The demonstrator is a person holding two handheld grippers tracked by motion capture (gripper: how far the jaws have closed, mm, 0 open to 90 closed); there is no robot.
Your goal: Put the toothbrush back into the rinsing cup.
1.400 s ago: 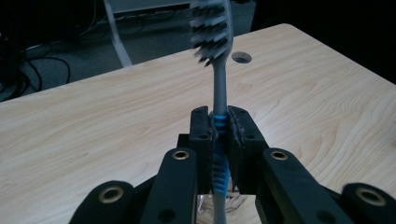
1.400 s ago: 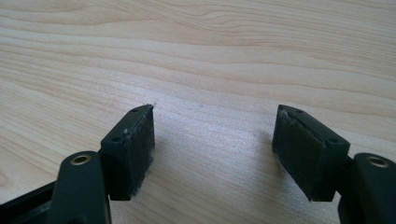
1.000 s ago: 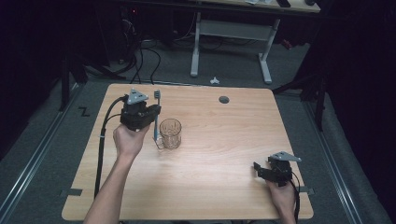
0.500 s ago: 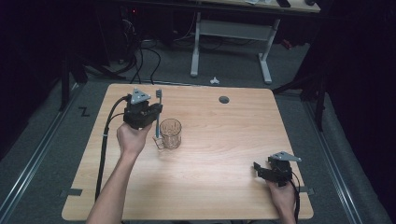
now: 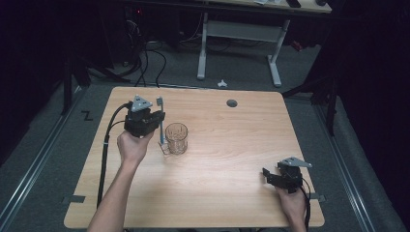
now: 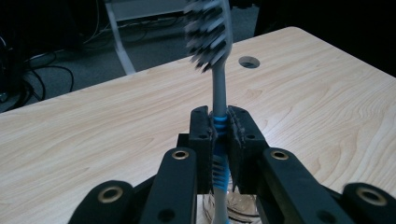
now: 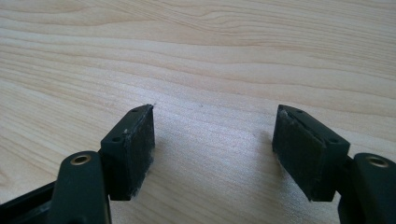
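Since the earlier frames the scene has hardly changed: the left tongs point(image 5: 155, 126) hang at the same spot beside the glass, perhaps a touch lower, and the right tongs point(image 5: 267, 175) have not shifted from the near right corner. The left tongs are closed tight on the grey plastic toothbrush with a blue ribbed grip point(image 6: 218, 93); in the left gripper view both black pads clamp the blue section of the handle, the bristled head stands above them toward the far edge, and the lower end of the handle runs down past the jaws. That lower end seems to reach the rim or the outer left side of the clear faceted drinking glass point(image 5: 176, 138), though from the high view it is hard to tell whether it is inside the glass or just beside it. The glass stands upright on the light wooden tabletop point(image 5: 232, 145), left of the middle, just right of the left hand point(image 5: 131, 146). The right tongs stand wide apart with nothing between them, held low over bare wood in the right gripper view; the right hand point(image 5: 290, 199) grips their body at the near edge. By count: one toothbrush, one glass, two tongs, two hands, and one round cable hole point(image 5: 232, 103) set into the tabletop near its far edge.
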